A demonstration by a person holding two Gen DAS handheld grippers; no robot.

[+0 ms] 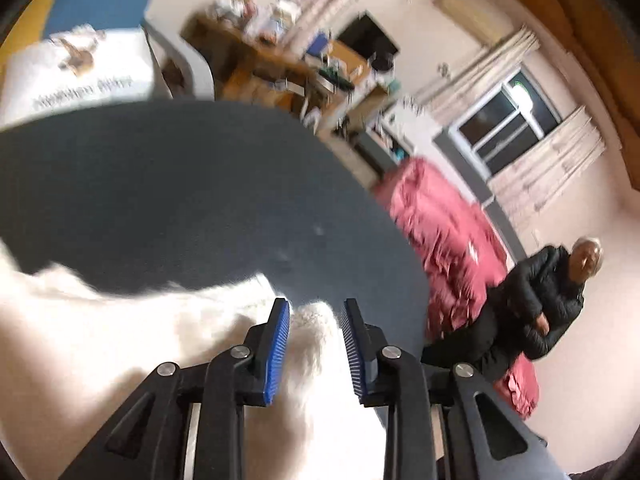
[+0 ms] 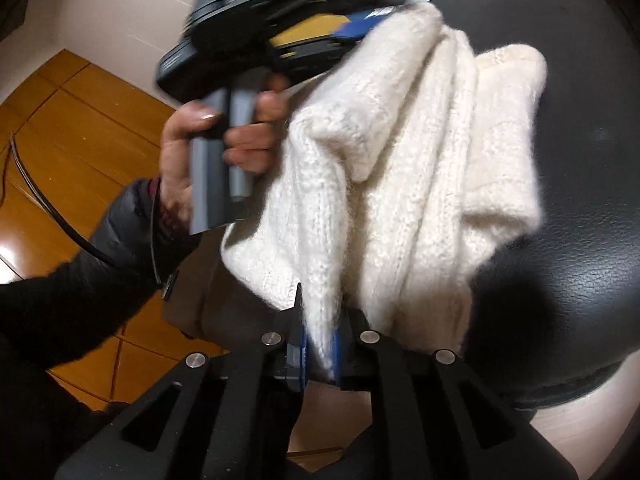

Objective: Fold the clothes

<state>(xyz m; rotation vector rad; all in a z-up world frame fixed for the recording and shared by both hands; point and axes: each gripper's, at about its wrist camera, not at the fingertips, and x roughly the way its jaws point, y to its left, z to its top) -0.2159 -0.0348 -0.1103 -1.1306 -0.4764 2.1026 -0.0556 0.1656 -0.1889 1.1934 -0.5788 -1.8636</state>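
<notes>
Dark tabletop (image 2: 580, 120), white sweater (image 2: 400, 160), right hand-held gripper (image 2: 318, 344) clamped.

left gripper (image 1: 317, 312): jaws apart | right gripper (image 2: 318, 344): jaws seemingly clamped

sweater (image 2: 400, 168): cream-white, ribbed knit | table (image 1: 180, 184): dark grey | claw pads (image 1: 278, 348): blue | floor (image 2: 80, 120): orange-brown wood

A lived-in home: curtains (image 1: 556, 160) frame a window (image 1: 508, 124) on the far wall, a cluttered wooden desk (image 1: 276, 76) stands beyond a dark table (image 1: 180, 184), a red quilt (image 1: 448, 240) lies right, wooden floorboards (image 2: 80, 120) below.
</notes>
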